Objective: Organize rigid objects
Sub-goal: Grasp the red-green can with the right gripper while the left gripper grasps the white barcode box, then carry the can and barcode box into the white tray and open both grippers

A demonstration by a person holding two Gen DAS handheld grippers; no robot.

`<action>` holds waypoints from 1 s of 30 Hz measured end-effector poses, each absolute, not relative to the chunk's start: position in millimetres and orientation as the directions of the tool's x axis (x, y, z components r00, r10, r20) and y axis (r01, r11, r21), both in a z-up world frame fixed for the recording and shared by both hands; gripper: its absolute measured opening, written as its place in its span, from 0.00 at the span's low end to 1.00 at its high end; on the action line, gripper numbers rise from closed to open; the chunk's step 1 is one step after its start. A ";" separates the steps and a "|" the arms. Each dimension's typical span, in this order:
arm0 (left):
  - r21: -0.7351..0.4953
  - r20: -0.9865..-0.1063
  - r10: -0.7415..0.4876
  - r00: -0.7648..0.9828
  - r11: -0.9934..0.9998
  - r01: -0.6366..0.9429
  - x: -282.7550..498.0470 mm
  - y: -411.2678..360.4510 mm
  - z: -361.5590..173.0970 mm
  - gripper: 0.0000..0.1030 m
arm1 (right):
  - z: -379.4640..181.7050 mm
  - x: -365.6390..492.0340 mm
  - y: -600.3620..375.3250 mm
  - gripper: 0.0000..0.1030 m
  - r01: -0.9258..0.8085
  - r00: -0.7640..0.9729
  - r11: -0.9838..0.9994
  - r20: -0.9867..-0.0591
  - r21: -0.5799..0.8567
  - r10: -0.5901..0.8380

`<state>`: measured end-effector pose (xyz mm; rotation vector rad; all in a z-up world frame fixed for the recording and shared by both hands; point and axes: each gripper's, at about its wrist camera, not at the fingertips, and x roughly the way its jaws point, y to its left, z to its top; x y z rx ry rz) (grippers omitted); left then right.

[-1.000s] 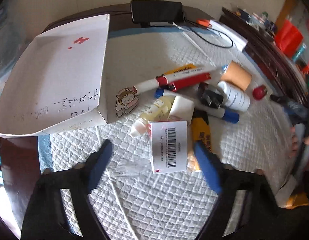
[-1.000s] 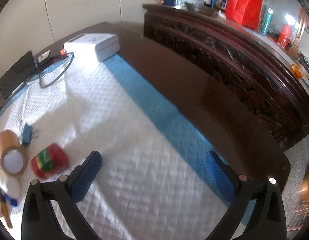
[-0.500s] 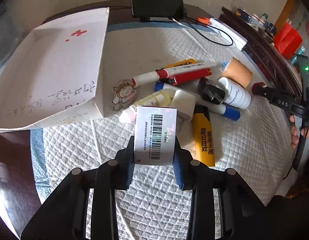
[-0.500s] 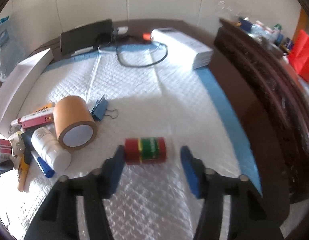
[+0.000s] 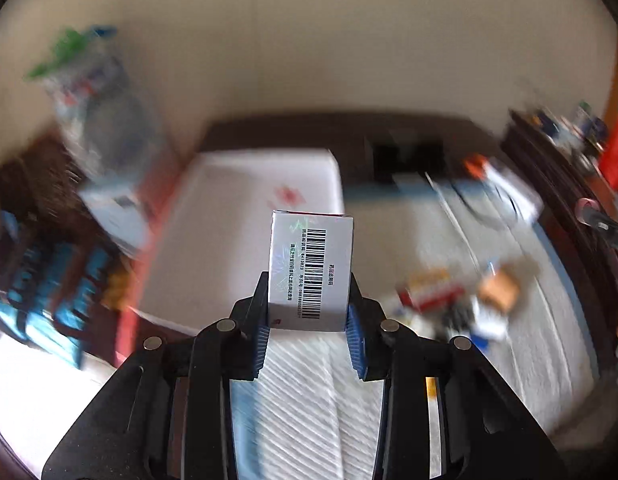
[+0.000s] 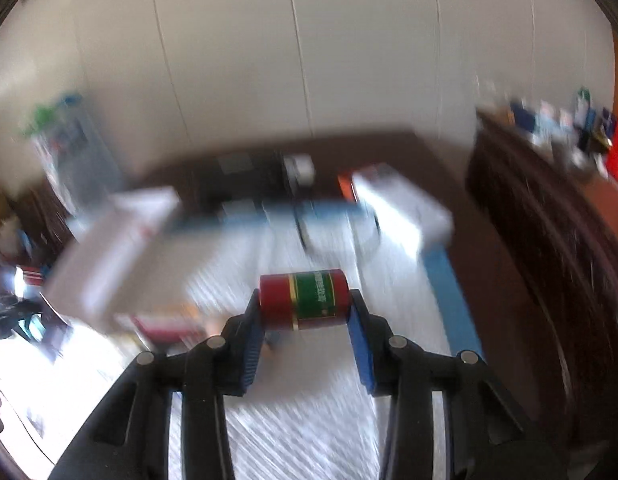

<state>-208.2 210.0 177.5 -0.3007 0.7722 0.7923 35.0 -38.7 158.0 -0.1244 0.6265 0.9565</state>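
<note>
Nearly everything beyond my two tools is smeared by motion blur. In the left wrist view, the pile of small items (image 5: 457, 304) on the surface's right side is only streaks of red, orange, white and blue; I cannot tell one item from another. The white box (image 5: 245, 216) ahead keeps its outline, but its red mark is unreadable. Blue shapes (image 5: 49, 300) at the left edge are unidentifiable. The small carton (image 5: 311, 268) in my left tool hides its lower sides behind the pads, and its fine print is too small to read. In the right wrist view, the green label on the red canister (image 6: 305, 298) is illegible, and the dark device (image 6: 245, 180) at the surface's back is a blur. Both tools' bodies are cut off by the bottom edge.
</note>
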 end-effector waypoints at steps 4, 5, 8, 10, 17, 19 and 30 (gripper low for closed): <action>0.034 -0.612 0.620 0.491 0.641 -0.767 -218.5 225.4 243.5 0.31 | 220.8 15.5 -26.9 0.38 -0.837 0.409 0.516 -0.421 0.180 0.810; 0.032 -0.597 0.627 0.501 0.642 -0.766 -223.1 228.4 249.7 0.31 | 236.0 6.1 -21.3 0.38 -0.852 0.404 0.495 -0.388 0.169 0.828; -0.008 -0.598 0.621 0.506 0.627 -0.779 -239.4 236.7 249.7 0.31 | 260.1 -16.9 -0.4 0.38 -0.876 0.402 0.463 -0.321 0.138 0.857; -0.030 -0.623 0.600 0.501 0.622 -0.783 -246.9 246.1 242.3 0.31 | 264.6 -32.1 15.4 0.38 -0.883 0.384 0.444 -0.309 0.152 0.870; -0.021 -0.626 0.617 0.476 0.597 -0.802 -270.3 267.3 232.4 0.31 | 246.1 -64.5 54.4 0.38 -0.885 0.322 0.410 -0.348 0.219 0.880; -0.023 -0.628 0.615 0.478 0.598 -0.801 -273.0 271.3 228.9 0.31 | 244.2 -70.7 63.7 0.38 -0.884 0.310 0.408 -0.366 0.228 0.877; -0.022 -0.635 0.607 0.477 0.604 -0.797 -273.4 289.8 216.2 0.31 | 241.3 -88.3 94.0 0.38 -0.897 0.300 0.400 -0.402 0.190 0.865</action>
